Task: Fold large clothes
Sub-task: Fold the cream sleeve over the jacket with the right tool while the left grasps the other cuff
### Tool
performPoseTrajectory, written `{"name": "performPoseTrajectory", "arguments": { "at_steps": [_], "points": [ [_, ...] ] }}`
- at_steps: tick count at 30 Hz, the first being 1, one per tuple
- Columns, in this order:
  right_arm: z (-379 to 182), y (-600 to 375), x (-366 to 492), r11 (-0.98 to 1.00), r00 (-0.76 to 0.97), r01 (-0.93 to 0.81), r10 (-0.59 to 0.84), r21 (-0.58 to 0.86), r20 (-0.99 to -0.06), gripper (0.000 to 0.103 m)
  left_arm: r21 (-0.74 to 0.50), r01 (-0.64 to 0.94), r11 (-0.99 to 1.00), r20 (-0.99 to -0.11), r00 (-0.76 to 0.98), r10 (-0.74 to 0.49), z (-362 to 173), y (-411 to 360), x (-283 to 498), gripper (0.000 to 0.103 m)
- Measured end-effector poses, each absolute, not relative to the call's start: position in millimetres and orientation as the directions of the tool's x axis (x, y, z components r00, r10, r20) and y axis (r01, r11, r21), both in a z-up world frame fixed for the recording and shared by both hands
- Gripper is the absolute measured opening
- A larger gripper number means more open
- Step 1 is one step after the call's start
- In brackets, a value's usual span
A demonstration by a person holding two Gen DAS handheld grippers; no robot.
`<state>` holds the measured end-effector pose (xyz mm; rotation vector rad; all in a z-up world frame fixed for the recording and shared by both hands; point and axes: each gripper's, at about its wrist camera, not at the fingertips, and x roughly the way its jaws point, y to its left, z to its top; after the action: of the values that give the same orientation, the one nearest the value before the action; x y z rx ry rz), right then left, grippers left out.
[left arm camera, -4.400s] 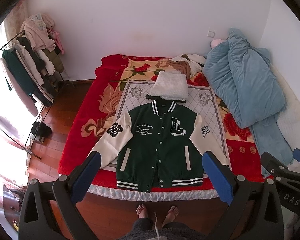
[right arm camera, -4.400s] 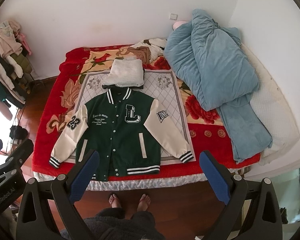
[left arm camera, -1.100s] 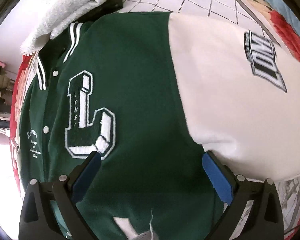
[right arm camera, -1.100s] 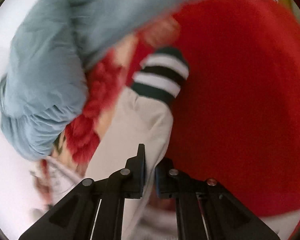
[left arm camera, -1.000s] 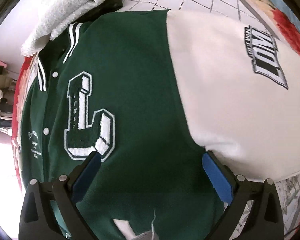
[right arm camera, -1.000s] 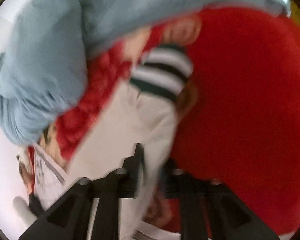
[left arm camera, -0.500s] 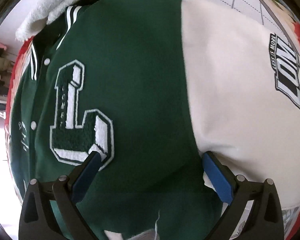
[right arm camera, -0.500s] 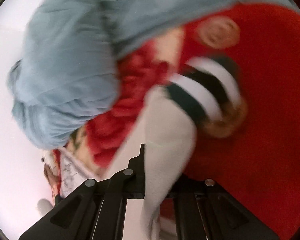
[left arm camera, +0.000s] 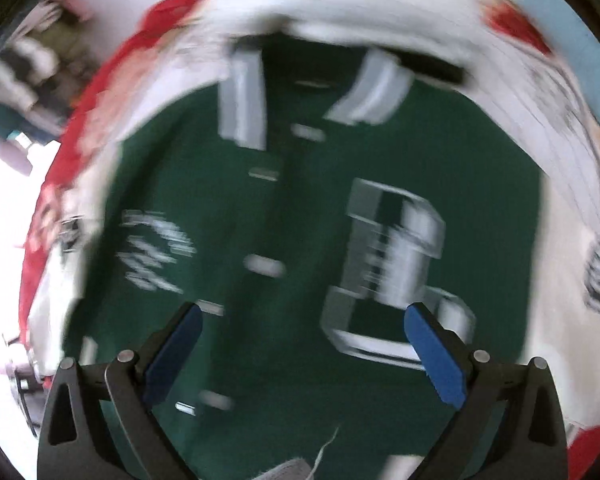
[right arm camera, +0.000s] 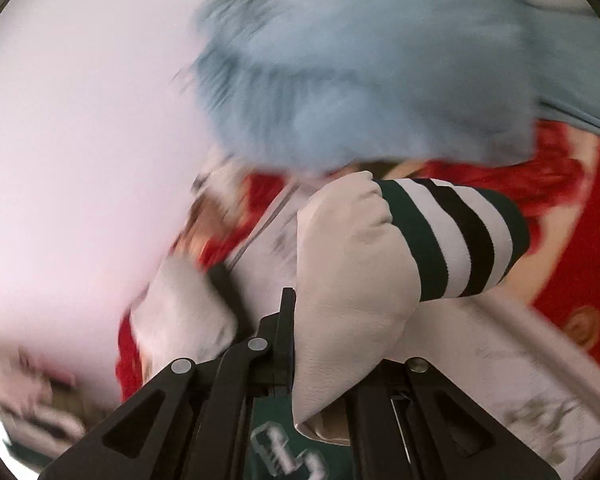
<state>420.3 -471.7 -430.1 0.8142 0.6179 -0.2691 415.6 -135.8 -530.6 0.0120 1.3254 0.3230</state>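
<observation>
- Between the right gripper's (right arm camera: 300, 320) clenched jaws sits the cream sleeve (right arm camera: 348, 264) of the green varsity jacket (left arm camera: 300, 240), pinched just short of its cuff; the jaws have just been closing on it.
- Ahead of those jaws the sleeve bulges upward, and its green-and-white striped cuff (right arm camera: 456, 236) juts out to the right of the fingertips, lifted off the bedding.
- Below the right gripper a sliver of the jacket's green front with white lettering shows.
- Under the left gripper (left arm camera: 304, 340) the jacket body lies flat and fills nearly the whole view, blurred; the button line runs just left of centre, and the big white letter patch (left arm camera: 392, 264) lies near the right fingertip.
- Its blue pads (left arm camera: 434, 354) stand wide apart with nothing between them, released and hanging above the cloth.
- Beyond the collar, far from the left gripper, a pale folded item is smeared by motion.
- Around the jacket spreads the red floral bedspread (right arm camera: 572, 264).
- Farther out from the right gripper a light blue quilt (right arm camera: 380, 72) is heaped against the white wall (right arm camera: 80, 120).
</observation>
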Motion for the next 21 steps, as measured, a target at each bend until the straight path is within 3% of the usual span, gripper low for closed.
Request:
{"name": "performPoseTrajectory", "arguments": {
  "at_steps": [6,12,14,15,18,21],
  "points": [
    [-451.7,-290.5,480.9,0.827,0.713,0.288,0.151,0.483,-0.684,0.003,0.259,-0.409,0.875,-0.926,0.15,0.345,-526.0,11.8,405.2,0.103],
    [-551.0,-80.2,519.2,0.988,0.466,-0.003,0.136,0.152,-0.874,0.005,0.307,-0.511,0.803,-0.916,0.071,0.395,-540.8,119.6,379.1,0.103],
    [-594.4,-27.5,516.8,0.987,0.307,-0.109,0.147,0.119,-0.94,0.015,0.302,-0.531,0.792,-0.92,0.053,0.387,-545.0,142.3,369.1,0.103],
    [-603.3,-6.7,509.8,0.983,0.27,-0.141,0.154,0.119,-0.95,0.031,0.304,-0.538,0.787,-0.921,0.045,0.386,-546.8,151.9,363.9,0.103],
    [-592.2,28.4,481.5,0.948,0.273,-0.25,0.263,0.196,-0.925,0.057,0.284,-0.548,0.787,-0.929,0.045,0.367,-547.3,169.9,351.0,0.103],
    [-574.0,46.3,449.5,0.897,0.243,-0.333,0.38,0.292,-0.892,0.064,0.267,-0.539,0.799,-0.933,0.063,0.354,-544.5,182.3,338.8,0.103]
  ]
}}
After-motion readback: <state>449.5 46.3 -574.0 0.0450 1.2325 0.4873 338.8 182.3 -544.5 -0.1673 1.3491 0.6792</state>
